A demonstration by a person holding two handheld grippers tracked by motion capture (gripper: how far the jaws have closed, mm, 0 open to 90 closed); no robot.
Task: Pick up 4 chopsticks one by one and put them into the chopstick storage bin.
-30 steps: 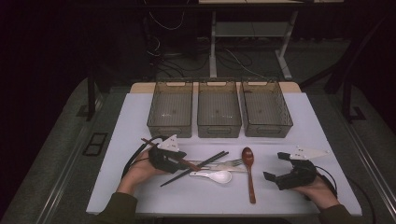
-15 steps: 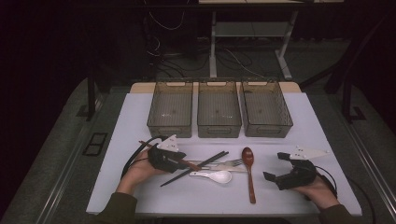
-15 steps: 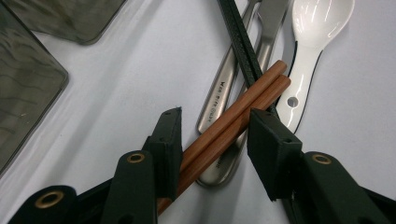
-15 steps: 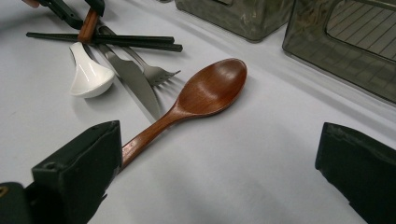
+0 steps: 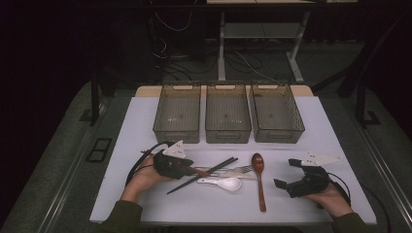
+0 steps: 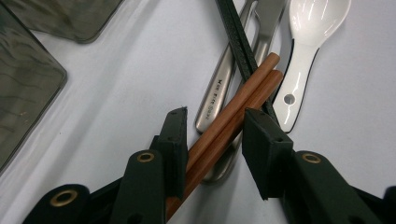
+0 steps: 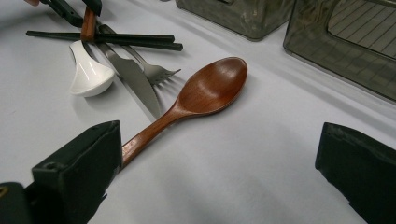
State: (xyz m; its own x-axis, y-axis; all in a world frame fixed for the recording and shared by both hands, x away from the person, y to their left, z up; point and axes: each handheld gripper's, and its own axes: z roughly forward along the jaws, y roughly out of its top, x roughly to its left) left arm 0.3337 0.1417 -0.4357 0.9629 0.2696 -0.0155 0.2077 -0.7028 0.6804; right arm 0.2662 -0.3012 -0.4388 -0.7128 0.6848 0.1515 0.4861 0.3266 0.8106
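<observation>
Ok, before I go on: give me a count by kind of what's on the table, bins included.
Bins: 3
Wooden spoon: 1
White ceramic spoon: 1
Metal knife: 1
Metal fork: 1
Black chopsticks: 2, one pair
Brown wooden chopsticks: 2, one pair, between the left gripper's open jaws
Total: 11

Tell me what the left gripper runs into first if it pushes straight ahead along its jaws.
The left gripper already straddles the brown wooden chopsticks; just beyond, probably the black chopsticks crossing over them, then the white ceramic spoon.
</observation>
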